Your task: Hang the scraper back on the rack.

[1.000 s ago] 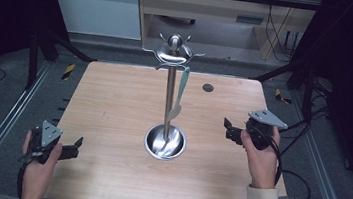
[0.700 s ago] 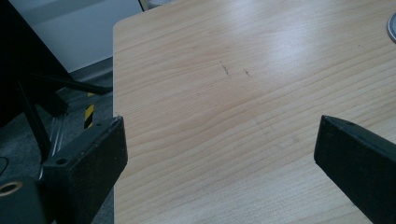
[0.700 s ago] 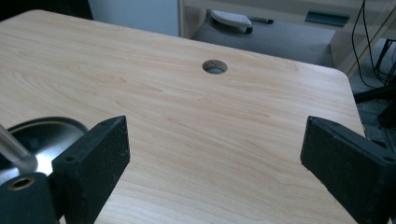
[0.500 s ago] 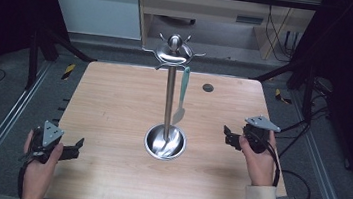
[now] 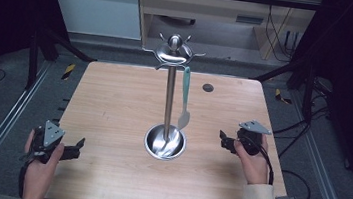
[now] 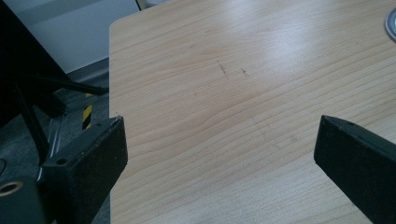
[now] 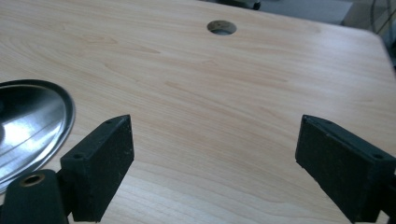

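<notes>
While both tools sit idle w/ jaws apart, left gripper (image 5: pixel 77 144) & right gripper (image 5: pixel 222 138) empty, teal spatula (image 5: pixel 184 98) hangs from rack (image 5: pixel 173 54) at table (image 5: pixel 113 102) centre: likely light, semi-flex blade, smooth handle; grip mid-handle.

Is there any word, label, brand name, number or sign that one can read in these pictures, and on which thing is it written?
None: no readable text stands on the metal stand, the teal spatula, the table or either gripper, left and right.
Yellow and black hazard stripes mark the floor beside the table; they carry no words.
</notes>
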